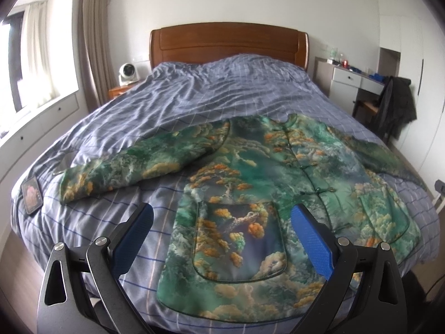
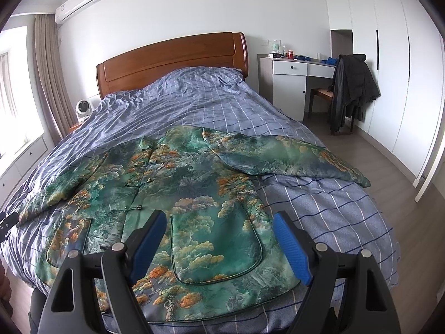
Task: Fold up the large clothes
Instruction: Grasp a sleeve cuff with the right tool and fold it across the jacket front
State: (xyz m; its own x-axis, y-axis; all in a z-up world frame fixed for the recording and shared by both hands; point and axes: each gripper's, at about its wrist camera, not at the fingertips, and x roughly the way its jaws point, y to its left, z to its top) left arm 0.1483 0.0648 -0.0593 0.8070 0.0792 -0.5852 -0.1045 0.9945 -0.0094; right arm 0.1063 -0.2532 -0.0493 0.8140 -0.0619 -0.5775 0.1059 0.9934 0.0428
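**Two open tools above a jacket spread on a bed**

The left tool [image 1: 222,222] and the right tool [image 2: 219,232] both stand wide, blue pads apart, holding and touching nothing. Each hovers over the near hem of a green and orange printed jacket [image 1: 278,183], which lies flat, front up and buttoned, sleeves stretched out to either side, on a bed [image 1: 194,94] covered in blue checked bedding. A wooden headboard [image 1: 228,41] stands against the white wall.

Only the left view shows a phone [image 1: 32,193] lying near the bed's left edge. The right view alone shows an air conditioner [image 2: 80,1] and tall white wardrobes [image 2: 389,69]. Both show a dark coat [image 2: 353,83] draped over a chair beside a white bench [image 2: 294,83].
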